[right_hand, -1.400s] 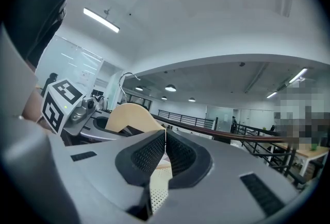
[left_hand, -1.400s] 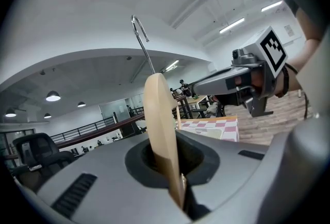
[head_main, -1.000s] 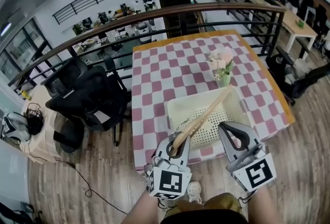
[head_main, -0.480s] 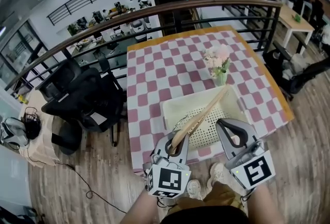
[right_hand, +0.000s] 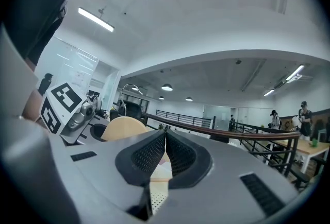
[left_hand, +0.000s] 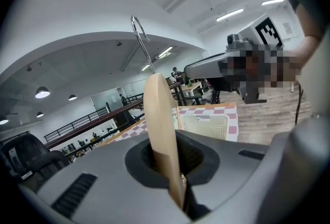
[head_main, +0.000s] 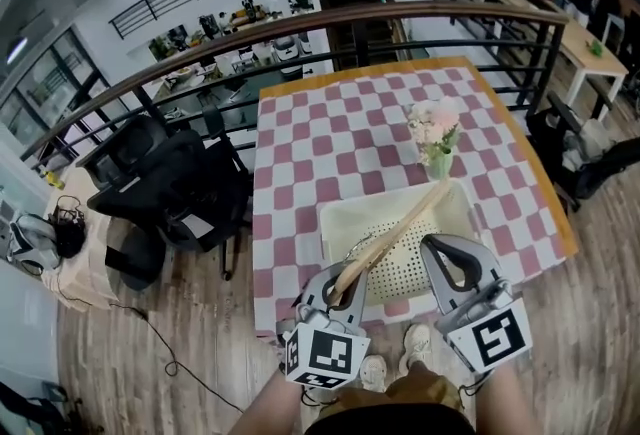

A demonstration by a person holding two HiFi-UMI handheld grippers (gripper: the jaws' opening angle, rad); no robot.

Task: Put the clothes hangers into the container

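Note:
A pale wooden clothes hanger (head_main: pixel 398 229) with a metal hook (left_hand: pixel 140 37) is clamped at one end in my left gripper (head_main: pixel 337 289). It slants up and to the right over the cream perforated container (head_main: pixel 334 223), which stands at the near edge of the checkered table. In the left gripper view the hanger (left_hand: pixel 161 130) stands edge-on between the jaws. My right gripper (head_main: pixel 447 256) hovers at the container's near right, shut, with nothing between its pads (right_hand: pixel 165 138). From the right gripper view the hanger's rounded end (right_hand: pixel 122 127) and the left gripper (right_hand: pixel 67 109) show to the left.
A vase of pink flowers (head_main: pixel 437 137) stands on the pink-and-white checkered table (head_main: pixel 330 138) just behind the container. A curved wooden railing (head_main: pixel 300 28) runs beyond the table. Black office chairs (head_main: pixel 165 188) stand to the left on the wooden floor.
The head view shifts slightly from frame to frame. The left gripper keeps hold of the hanger over the container, and the right gripper stays shut beside it.

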